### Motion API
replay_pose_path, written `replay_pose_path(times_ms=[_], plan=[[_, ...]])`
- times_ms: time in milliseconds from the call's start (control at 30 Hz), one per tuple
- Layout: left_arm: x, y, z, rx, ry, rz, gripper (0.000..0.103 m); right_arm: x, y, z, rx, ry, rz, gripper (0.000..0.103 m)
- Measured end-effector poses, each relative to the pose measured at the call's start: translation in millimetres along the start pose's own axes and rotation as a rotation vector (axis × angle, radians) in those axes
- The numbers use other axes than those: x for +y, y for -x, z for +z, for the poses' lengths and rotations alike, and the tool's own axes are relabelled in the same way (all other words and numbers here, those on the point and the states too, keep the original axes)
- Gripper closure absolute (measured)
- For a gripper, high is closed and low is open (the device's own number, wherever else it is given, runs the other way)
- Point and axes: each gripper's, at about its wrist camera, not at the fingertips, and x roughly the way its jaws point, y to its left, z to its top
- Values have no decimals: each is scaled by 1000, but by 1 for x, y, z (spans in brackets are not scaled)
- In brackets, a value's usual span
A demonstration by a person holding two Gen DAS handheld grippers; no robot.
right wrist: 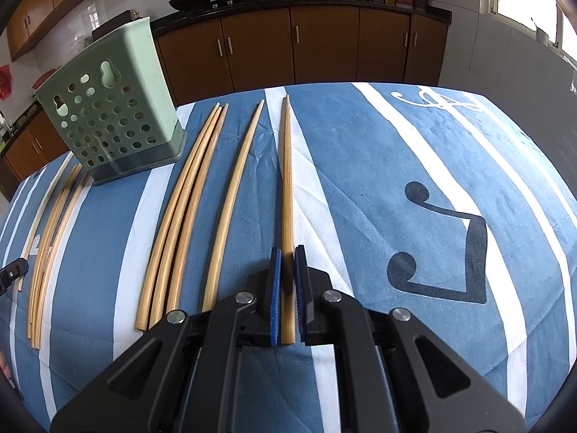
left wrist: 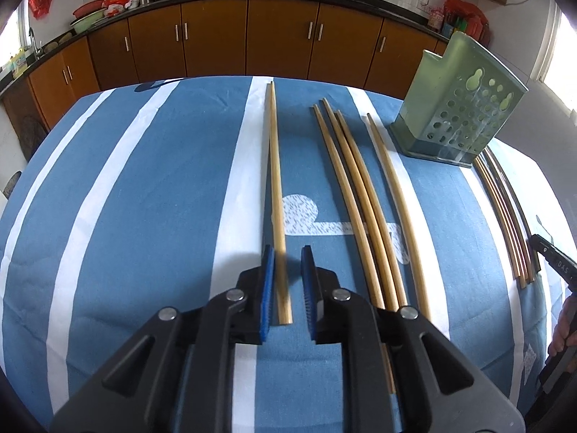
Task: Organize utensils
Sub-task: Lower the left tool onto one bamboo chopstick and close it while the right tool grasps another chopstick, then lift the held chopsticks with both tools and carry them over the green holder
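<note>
two hand-held grippers are at work, and each one points along a chopstick near the front edge of the counter (left wrist: 144, 198), which has a blue and white cloth on it.

the left hand-held gripper (left wrist: 288, 285) is open. its blue pads sit on both sides of the left chopstick (left wrist: 276, 180), with a gap on the right side, so i think it is lined up to pinch the thick end. the right hand-held gripper (right wrist: 287, 285) looks closed on the right chopstick (right wrist: 286, 180), with both pads snug against it. holding the thick end makes sense, because the thin tip can then go down into the holder first.

one green holder (left wrist: 458, 108) stands upright by the far edge, between the two sets of sticks. it looks like it has no sticks in it yet, so the job is just starting.

now the count. on the left side lie the left chopstick, then three close together (left wrist: 355, 195), then a lone one (left wrist: 395, 195) nearest the holder. on the right side lie the right chopstick, then another lone one (right wrist: 238, 180), then three more (right wrist: 187, 198). all point toward the far edge. each gripped stick may be two lying tight together; i cannot tell.
</note>
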Motion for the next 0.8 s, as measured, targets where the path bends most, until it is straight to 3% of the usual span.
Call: replay_pose_path(times_ms=[200, 467, 800], plan=[[2, 4, -8, -17, 14, 22, 95, 1, 3, -6, -11, 2, 6, 95], [4, 17, -17, -6, -6, 30, 95, -8, 22, -10, -51, -30, 43, 95], [3, 74, -3, -159, -16, 39, 95, -18, 67, 2, -179, -42, 58, 95]])
